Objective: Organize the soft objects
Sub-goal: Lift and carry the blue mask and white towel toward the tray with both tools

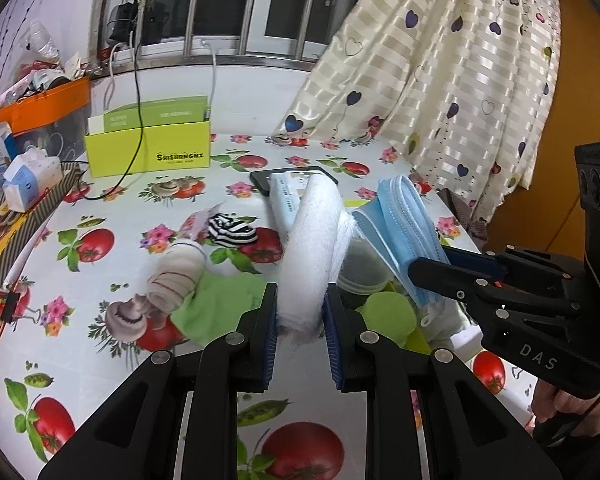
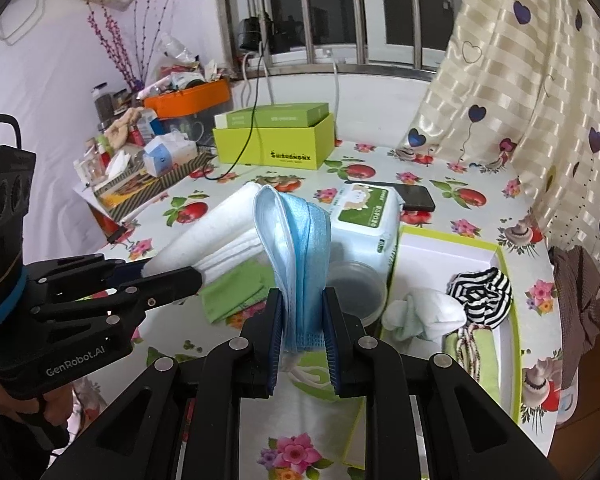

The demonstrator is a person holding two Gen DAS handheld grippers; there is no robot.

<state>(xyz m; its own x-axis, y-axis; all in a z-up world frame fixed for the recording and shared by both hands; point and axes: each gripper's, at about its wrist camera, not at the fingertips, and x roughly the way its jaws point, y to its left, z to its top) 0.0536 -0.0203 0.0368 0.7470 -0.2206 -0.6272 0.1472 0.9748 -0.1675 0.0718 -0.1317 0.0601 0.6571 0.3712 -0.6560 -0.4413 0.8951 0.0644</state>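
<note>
Holding a white towel [image 1: 312,240] left and blue masks [image 2: 300,248] right, I note socks [image 2: 452,304] boxed, others [image 1: 204,256] remaining on the table [image 1: 112,196].

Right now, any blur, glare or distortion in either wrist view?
Left wrist: heavy fisheye bending, dark corners; white towel in the left gripper slightly motion-smeared; sheen on the curtain. Right wrist: same curvature; blue mask in the right gripper sharp.

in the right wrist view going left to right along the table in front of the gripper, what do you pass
left gripper → green cloth → blue face masks → clear plastic lid → white sock → striped sock
</note>
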